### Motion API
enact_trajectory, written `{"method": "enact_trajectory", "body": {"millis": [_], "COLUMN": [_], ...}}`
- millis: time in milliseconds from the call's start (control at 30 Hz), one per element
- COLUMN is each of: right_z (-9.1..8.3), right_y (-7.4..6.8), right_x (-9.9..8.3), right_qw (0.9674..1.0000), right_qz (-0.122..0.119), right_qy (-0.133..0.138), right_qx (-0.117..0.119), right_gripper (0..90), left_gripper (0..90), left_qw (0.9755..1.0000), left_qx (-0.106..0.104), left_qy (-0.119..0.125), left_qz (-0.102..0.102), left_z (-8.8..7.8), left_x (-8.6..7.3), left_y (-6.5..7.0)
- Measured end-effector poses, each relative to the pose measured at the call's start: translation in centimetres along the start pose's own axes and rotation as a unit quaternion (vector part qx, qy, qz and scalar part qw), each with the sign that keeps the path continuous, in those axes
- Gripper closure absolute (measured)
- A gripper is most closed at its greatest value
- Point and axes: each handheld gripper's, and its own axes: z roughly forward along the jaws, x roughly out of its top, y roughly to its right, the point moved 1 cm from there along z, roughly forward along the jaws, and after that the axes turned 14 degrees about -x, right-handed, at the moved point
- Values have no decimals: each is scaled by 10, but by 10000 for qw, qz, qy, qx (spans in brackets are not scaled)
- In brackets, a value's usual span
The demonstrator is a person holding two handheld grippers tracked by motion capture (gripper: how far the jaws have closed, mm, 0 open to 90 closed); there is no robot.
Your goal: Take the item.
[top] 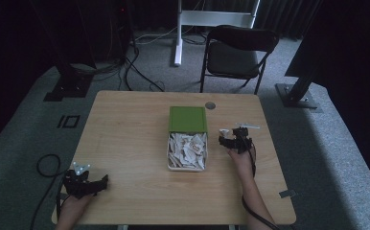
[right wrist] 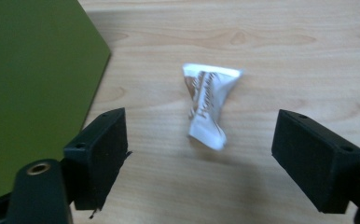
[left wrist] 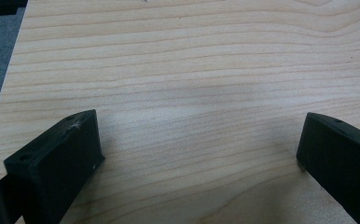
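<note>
A white box [top: 169, 158] full of white wrapped packets stands mid-table, its green lid [top: 188, 119] lying just behind it; the lid [right wrist: 29, 84] also fills the left of the right gripper view. One white packet with brown print [right wrist: 209, 103] lies on the wood right of the box, seen small in the high view as the packet [top: 224, 131]. My right gripper [right wrist: 199, 149] is open, its jaws standing either side of the packet without touching it; the right gripper [top: 231, 139] sits right of the box. My left gripper [left wrist: 197, 154] is open over bare wood, at the front left corner as the left gripper [top: 89, 182].
The wooden table [top: 125, 134] has a small round grey insert [top: 210, 105] near its far edge. A black folding chair [top: 236, 52] and a white stand [top: 178, 33] are behind the table. Cables run over the grey carpet at the left.
</note>
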Motion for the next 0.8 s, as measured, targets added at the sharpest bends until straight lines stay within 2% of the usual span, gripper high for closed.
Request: {"method": "enact_trajectory", "body": {"millis": [67,233,300,633,767,800], "right_z": [-1,-5,-8,-25,-31,-33], "right_y": [3,12,16,26,28,28], "right_x": [-3,-11,-15,-33,-43,-45], "right_qw": [10000,9999,9999,9995,9986,9982], "right_qz": [31,0,3,-283,-489,-554], "right_qy": [-41,40,59,165,165,201], "right_qx": [12,-159,-99,13,145,108], "right_gripper": [131,120,117,117,117,117], "left_gripper": [7,7,7,7,7,7], "left_qw": [10000,10000,10000,10000,10000,10000], "left_qx": [0,0,-1,0,0,0], "left_qy": [0,0,1,1,0,1], "left_qz": [1,0,-1,-1,0,0], "left_z": [0,0,0,0,0,0], "left_x": [0,0,0,0,0,0], "left_y": [0,0,0,0,0,0]}}
